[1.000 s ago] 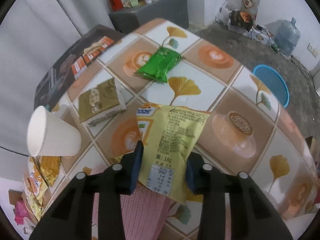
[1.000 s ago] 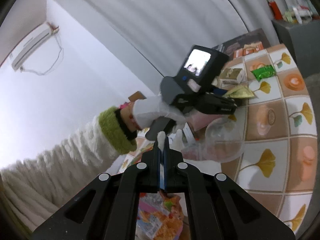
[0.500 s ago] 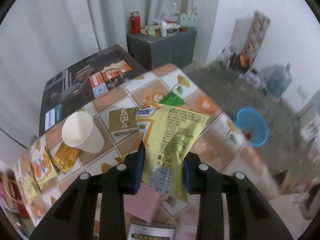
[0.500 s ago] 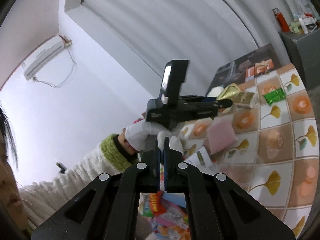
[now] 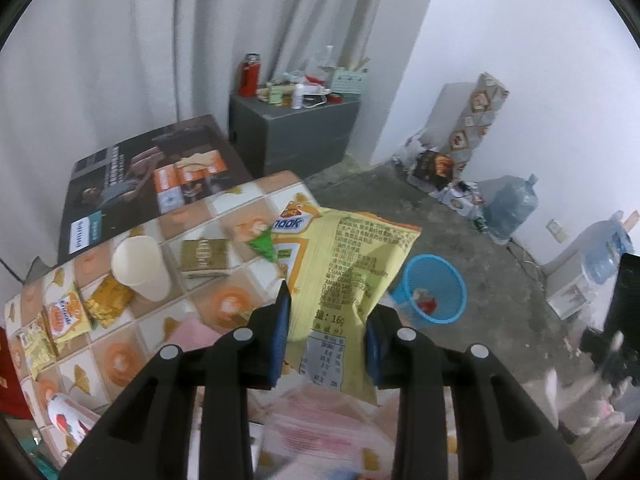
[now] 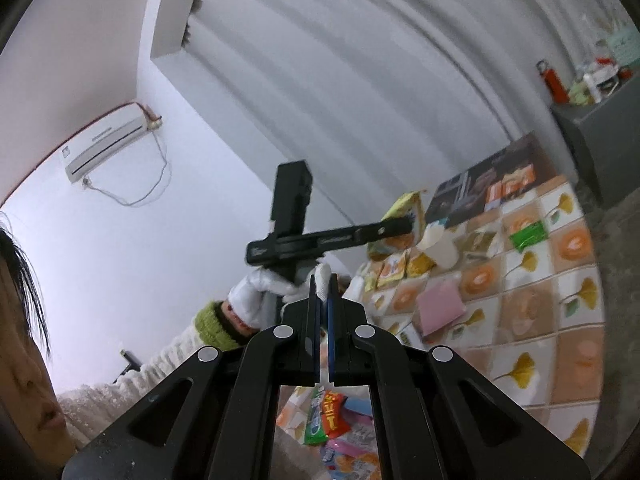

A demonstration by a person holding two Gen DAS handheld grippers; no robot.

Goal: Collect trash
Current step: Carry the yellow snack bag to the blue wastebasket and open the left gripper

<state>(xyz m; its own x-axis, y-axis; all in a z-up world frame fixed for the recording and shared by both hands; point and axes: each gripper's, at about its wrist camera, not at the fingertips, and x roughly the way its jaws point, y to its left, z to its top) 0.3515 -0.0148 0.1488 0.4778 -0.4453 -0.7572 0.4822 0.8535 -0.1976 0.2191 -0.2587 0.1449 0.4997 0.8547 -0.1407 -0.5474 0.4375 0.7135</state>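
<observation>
You've got the yellow snack bag [image 5: 352, 276] pinched by its lower end between the left gripper [image 5: 326, 344] fingers, and it's hanging clear above the tabletop [image 5: 224, 304], so that piece of trash is up in the air rather than on the tiles. Going left to right on the tabletop: small yellow packets [image 5: 60, 320] by the left edge, then the white paper cup [image 5: 138, 268], then the gold box [image 5: 204, 258], with a green wrapper [image 5: 264, 244] peeking out behind the bag. Past the right edge, the blue basket [image 5: 434, 292] sits on the floor with plenty of bare floor around it, so the path over looks open to me. Main risk I'd guess: the hold is only on one end of a floppy bag, so a quick swing could let it slip or flap out, and it might land short of the basket. The bag also blocks part of your view of the basket's near rim. Your right gripper [image 6: 323, 292] has its fingers closed with nothing in them, up beside your left hand [image 6: 264, 292], so watch the two don't bump.
</observation>
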